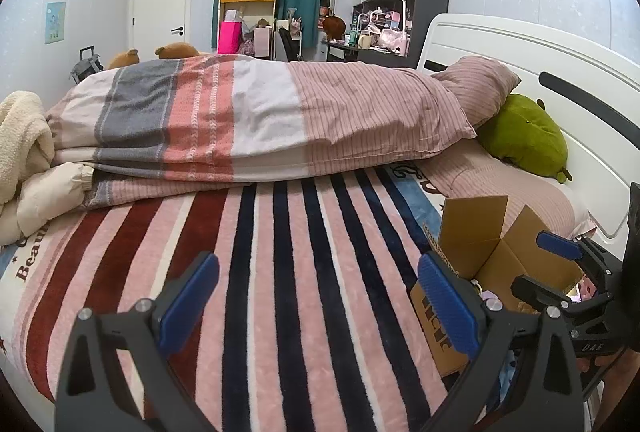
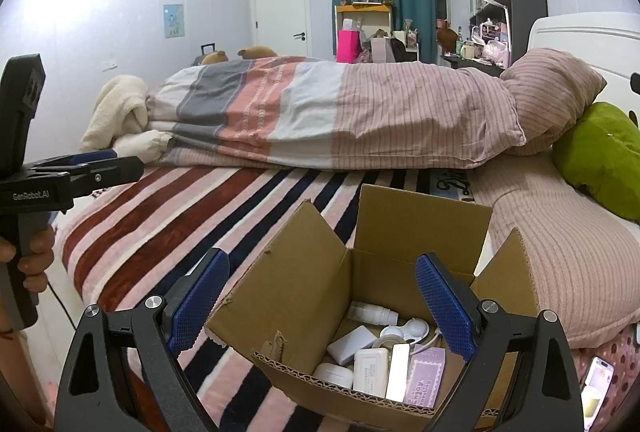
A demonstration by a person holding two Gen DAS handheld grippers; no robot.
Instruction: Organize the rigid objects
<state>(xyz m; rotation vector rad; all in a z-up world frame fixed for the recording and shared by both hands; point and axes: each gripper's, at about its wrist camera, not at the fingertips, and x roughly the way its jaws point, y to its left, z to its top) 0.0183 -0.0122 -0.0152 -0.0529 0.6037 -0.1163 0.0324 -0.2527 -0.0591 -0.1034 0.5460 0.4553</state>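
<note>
Right tongs [image 2: 322, 306] spread wide, empty, over open cardboard box [image 2: 304, 296].
Left tongs [image 1: 318, 306] likewise apart, holding nothing, left of the box above striped blanket [image 1: 280, 272]. Inside the box: white charger [image 2: 370, 368], small white bottle [image 2: 372, 313], lilac card [image 2: 425, 376]. Beyond the box: folded quilt [image 2: 320, 116]; right of it, green plush [image 2: 600, 156].

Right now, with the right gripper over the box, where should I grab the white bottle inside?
Probably across the white bottle's body, coming straight down through the open cardboard box. It lies on its side along the back wall, so the right gripper's open fingers should straddle its width, not its length.
</note>
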